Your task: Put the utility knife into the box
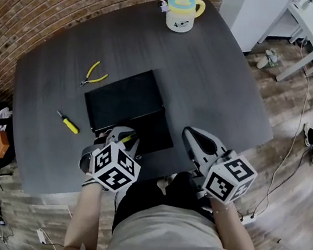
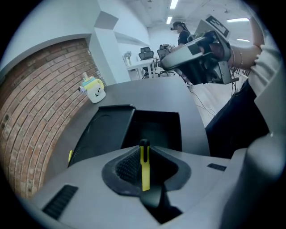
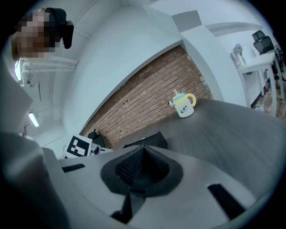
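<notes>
Far left of the table: a yellow-handled screwdriver (image 1: 67, 124) and, farther off, yellow pliers (image 1: 94, 74). Both lie loose, well apart from the box, and are not part of the job.

Left gripper (image 1: 124, 138): its own view shows the jaws pinched on the utility knife (image 2: 144, 166), which is seen edge-on as a thin yellow strip with a dark tip. In the head view the knife (image 1: 128, 139) sits at the near-left edge of the box (image 1: 126, 102), level with the rim and not yet inside.

The box is open, a black lid half far-left and a tray half near-right.

Judgement: pickup done. Left to do: carry the knife over the open tray, lower it, let go.

Right gripper (image 1: 191, 134): jaws together with nothing between them. It is held just right of the box and touches nothing.

A mug (image 1: 183, 11) stands at the far edge.

Hard to make out:
- Most of the knife body is buried between the pads, so blade in or out cannot be told.
- The box interior is near-black in every view, so contents cannot be told.
- The marker cube (image 1: 115, 167) covers the rear of the left gripper from above.
</notes>
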